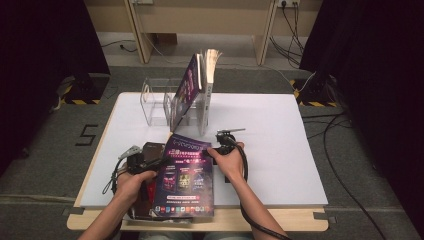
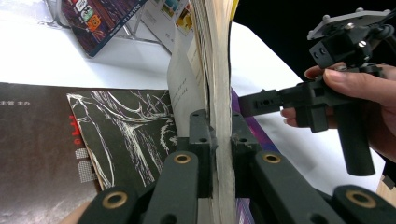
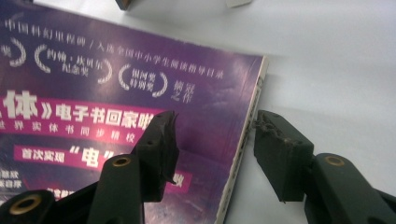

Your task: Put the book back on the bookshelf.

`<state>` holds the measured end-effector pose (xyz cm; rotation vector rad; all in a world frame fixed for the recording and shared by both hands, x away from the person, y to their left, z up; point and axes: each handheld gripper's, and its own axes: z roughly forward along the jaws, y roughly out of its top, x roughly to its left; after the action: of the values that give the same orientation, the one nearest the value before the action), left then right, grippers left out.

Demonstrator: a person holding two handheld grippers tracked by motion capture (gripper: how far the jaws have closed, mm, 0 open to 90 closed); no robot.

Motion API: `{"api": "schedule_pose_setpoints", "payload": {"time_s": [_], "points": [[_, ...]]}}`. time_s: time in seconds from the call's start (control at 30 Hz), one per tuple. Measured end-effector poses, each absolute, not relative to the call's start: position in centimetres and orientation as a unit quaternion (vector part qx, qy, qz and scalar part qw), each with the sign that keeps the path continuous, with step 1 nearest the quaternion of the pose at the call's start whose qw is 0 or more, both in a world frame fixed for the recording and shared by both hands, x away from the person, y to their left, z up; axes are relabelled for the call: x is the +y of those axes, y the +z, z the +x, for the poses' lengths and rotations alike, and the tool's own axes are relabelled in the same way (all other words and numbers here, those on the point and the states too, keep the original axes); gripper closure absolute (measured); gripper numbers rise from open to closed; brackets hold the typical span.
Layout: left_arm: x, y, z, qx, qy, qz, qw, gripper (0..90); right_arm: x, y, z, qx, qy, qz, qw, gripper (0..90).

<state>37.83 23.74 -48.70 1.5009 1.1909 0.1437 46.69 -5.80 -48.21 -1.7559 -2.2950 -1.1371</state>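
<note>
A purple magazine (image 1: 186, 175) lies at the table's near edge, partly on top of a dark magazine (image 1: 152, 148) with a white tree drawing (image 2: 126, 135). My left gripper (image 1: 167, 161) is shut on the purple magazine's left edge. In the left gripper view, the page block (image 2: 217, 70) stands edge-on, pinched between the jaws (image 2: 218, 126). My right gripper (image 1: 211, 150) is at the magazine's upper right corner. Its jaws (image 3: 212, 135) stand open astride that edge, one over the purple cover (image 3: 93, 93) and one over the table, neither pressing.
A clear acrylic rack (image 1: 160, 102) stands at the back middle of the white table (image 1: 270, 140), with upright magazines (image 1: 192, 80) leaning in it. The person's right hand (image 2: 364, 88) grips the other gripper. Cables trail from both grippers.
</note>
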Motion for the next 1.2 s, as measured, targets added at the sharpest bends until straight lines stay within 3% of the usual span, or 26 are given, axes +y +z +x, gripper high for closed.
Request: {"api": "schedule_pose_setpoints", "payload": {"time_s": [0.3, 0.7, 0.83, 0.97, 1.2], "points": [[24.0, -49.1, 37.8, 0.514, 0.057, 0.633, 0.576, 83.1, -6.0, -48.5, 47.7, -0.729, -0.380, -0.567, 0.049, 46.5], [24.2, -50.5, 38.2, 0.546, 0.056, 0.629, 0.550, 82.9, -5.8, -48.5, 47.3, -0.729, -0.376, -0.571, 0.028, 54.4], [24.3, -50.8, 38.1, 0.561, 0.059, 0.624, 0.541, 82.8, -5.9, -48.7, 47.2, -0.724, -0.377, -0.571, 0.087, 57.1], [24.4, -50.9, 38.2, 0.562, 0.058, 0.626, 0.537, 82.7, -5.5, -48.6, 47.1, -0.730, -0.376, -0.565, 0.083, 55.6], [24.4, -50.8, 38.4, 0.574, 0.055, 0.625, 0.526, 81.7, -5.1, -48.0, 46.7, -0.748, -0.366, -0.552, 0.043, 66.6]]}}
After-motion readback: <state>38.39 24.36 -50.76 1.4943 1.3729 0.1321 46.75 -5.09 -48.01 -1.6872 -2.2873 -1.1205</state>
